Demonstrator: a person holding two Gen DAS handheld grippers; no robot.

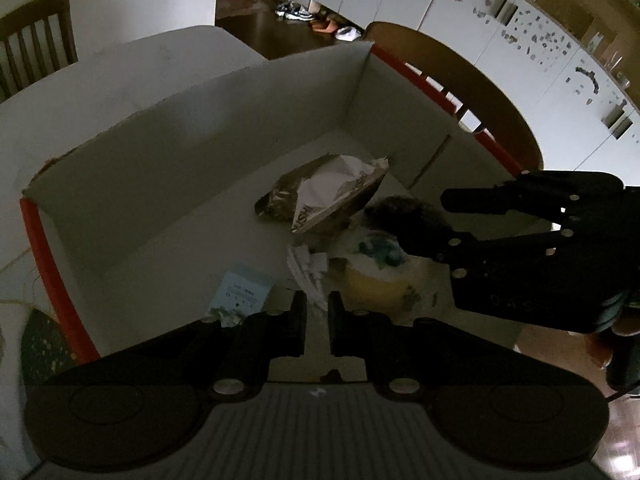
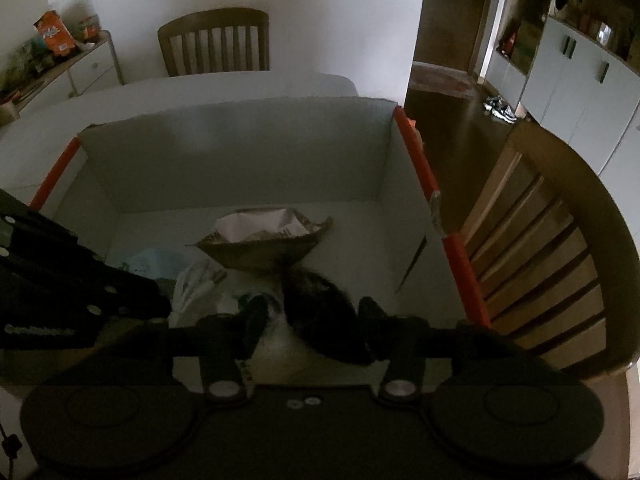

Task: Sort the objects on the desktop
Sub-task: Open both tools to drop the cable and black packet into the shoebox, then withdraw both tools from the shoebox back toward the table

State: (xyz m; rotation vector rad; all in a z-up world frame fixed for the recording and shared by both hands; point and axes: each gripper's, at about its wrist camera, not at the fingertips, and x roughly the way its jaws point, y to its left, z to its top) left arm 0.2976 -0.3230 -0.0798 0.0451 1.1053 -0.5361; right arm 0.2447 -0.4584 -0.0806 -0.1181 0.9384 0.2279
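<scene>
An open cardboard box (image 1: 168, 148) with red-taped edges (image 2: 424, 176) stands on the white table. A crumpled brown paper bag (image 1: 320, 196) lies inside it, with a dark furry object (image 2: 320, 312) just in front. A white plastic bag (image 2: 196, 288), a light blue card (image 1: 244, 290) and something yellow (image 1: 372, 284) also lie inside. My left gripper (image 1: 318, 310) hangs over the near part of the box, shut and holding nothing. My right gripper (image 2: 312, 312) is open, with the furry object between its fingers and a gap at the left finger (image 2: 256, 314). In the left wrist view the right gripper (image 1: 424, 220) reaches in from the right.
A wooden chair (image 2: 560, 240) stands close against the box's right side. Another chair (image 2: 216, 40) is at the table's far end. A low cabinet (image 2: 88, 64) with packets sits at the far left. White cupboards (image 1: 520, 52) line the room beyond, with shoes (image 1: 296, 12) on the dark floor.
</scene>
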